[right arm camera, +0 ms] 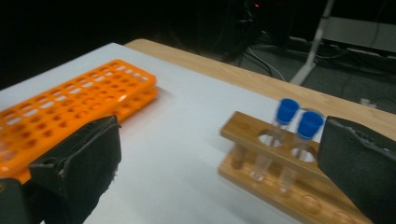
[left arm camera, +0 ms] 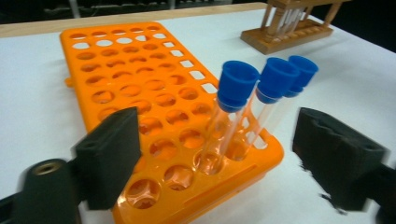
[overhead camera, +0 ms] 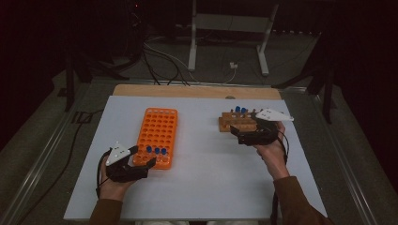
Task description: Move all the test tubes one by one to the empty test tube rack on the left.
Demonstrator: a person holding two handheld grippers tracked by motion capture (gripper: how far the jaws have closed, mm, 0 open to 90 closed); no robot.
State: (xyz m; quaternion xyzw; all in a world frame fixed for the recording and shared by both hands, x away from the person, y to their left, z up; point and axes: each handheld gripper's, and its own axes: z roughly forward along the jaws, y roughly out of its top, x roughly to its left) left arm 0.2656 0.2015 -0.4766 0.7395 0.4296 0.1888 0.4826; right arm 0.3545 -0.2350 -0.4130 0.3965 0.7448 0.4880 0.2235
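Note:
An orange tube rack (overhead camera: 158,129) lies left of centre on the white table top. Three clear tubes with blue caps (left arm camera: 238,84) stand in its near right corner. My left gripper (overhead camera: 143,157) sits at that corner, open; in the left gripper view (left arm camera: 212,135) the tubes rise between its wide jaws, untouched. A wooden rack (overhead camera: 237,124) at the right holds two blue-capped tubes (right arm camera: 286,112). My right gripper (overhead camera: 238,134) is open just in front of it, the jaws (right arm camera: 219,135) standing either side of the rack's near end.
The white sheet (overhead camera: 206,168) covers the table, with a strip of bare wood (overhead camera: 197,90) along the far edge. Beyond it, cables (overhead camera: 164,61) and a metal stand's legs (overhead camera: 192,42) are on the dark floor. Most holes of the orange rack (right arm camera: 70,107) hold nothing.

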